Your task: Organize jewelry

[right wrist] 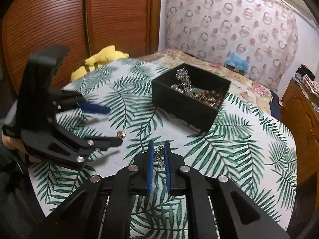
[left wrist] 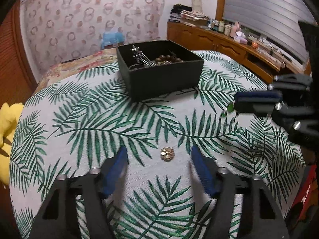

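A small gold flower brooch (left wrist: 167,153) (right wrist: 121,134) lies on the palm-leaf cloth (left wrist: 99,119). It sits between the blue pads of my left gripper (left wrist: 159,149) (right wrist: 113,125), which is open and clear of it on both sides. My right gripper (right wrist: 159,146) (left wrist: 239,103) is shut on a green pendant with a silver chain (right wrist: 159,155) (left wrist: 229,108), held just above the cloth. Farther back stands a black open box (left wrist: 159,79) (right wrist: 179,105) holding silver pieces and a brown bead bracelet (left wrist: 169,58) (right wrist: 211,97).
A yellow plush toy (left wrist: 8,119) (right wrist: 99,59) lies at the cloth's left edge. A wooden dresser (left wrist: 219,39) crowded with small items runs along the right. Slatted wooden doors (right wrist: 59,20) and a patterned curtain (right wrist: 229,20) stand behind.
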Demonstrator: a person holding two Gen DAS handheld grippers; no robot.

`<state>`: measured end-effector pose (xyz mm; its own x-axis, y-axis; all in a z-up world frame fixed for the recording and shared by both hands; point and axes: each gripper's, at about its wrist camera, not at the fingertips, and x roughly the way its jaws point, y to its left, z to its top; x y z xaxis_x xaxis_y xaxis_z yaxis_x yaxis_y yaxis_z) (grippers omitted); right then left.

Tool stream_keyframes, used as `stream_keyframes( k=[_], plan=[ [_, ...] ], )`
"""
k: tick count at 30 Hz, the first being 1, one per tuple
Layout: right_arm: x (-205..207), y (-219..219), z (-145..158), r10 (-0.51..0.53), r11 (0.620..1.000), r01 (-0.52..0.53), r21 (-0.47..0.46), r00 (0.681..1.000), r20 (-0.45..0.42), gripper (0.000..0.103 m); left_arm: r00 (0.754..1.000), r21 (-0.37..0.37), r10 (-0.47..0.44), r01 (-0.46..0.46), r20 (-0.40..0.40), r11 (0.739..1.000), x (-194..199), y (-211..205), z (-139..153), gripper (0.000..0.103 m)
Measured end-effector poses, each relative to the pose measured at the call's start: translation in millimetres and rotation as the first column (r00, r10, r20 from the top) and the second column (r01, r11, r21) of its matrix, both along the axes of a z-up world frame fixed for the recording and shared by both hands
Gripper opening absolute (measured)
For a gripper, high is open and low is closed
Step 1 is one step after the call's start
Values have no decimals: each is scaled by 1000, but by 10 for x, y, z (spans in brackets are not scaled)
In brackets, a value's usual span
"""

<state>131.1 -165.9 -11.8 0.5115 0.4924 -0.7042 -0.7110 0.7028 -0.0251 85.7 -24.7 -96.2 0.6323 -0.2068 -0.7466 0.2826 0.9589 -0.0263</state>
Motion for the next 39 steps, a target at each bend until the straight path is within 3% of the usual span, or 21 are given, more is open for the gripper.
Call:
stream_keyframes(
  k=[4, 5, 7, 9, 17, 27, 32, 39],
  plan=[
    [6, -27, 81, -6, 1000, 6, 10, 1000, 16, 11, 1000, 8, -10, 10, -5, 1000, 35, -44, -30, 42],
    [9, -33, 94, -7, 1000, 7, 10, 1000, 18, 11, 1000, 7, -12, 12, -8, 1000, 36, -47, -39, 32],
    [19, -49, 122, -10, 1000, 10, 13, 1000, 22, 11, 1000, 10, -12, 13, -9, 1000, 30, -57, -44, 27],
    [31, -61, 142, -13, 1000, 13, 15, 1000, 25, 11, 1000, 2, -20, 20, -8, 1000, 13, -53, -38, 14],
    [118, -71, 220, -20, 1000, 20, 12, 999, 41, 11, 999, -36, -5, 7, 37, 999, -10, 8, 62, 14],
    [577, 9, 491, -55, 998, 53, 26, 995, 83, 11, 996, -51, 10, -5, 89, 999, 142, 7, 343, 14],
    [870, 60, 541, -71, 996, 67, 56, 995, 65, 11, 993, -62, 6, 1, 117, 998, 252, -9, 511, 14],
    [1246, 92, 458, -108, 987, 110, 118, 994, -25, 12, 990, -68, 4, 5, 140, 998, 405, -30, 645, 14]
  ],
)
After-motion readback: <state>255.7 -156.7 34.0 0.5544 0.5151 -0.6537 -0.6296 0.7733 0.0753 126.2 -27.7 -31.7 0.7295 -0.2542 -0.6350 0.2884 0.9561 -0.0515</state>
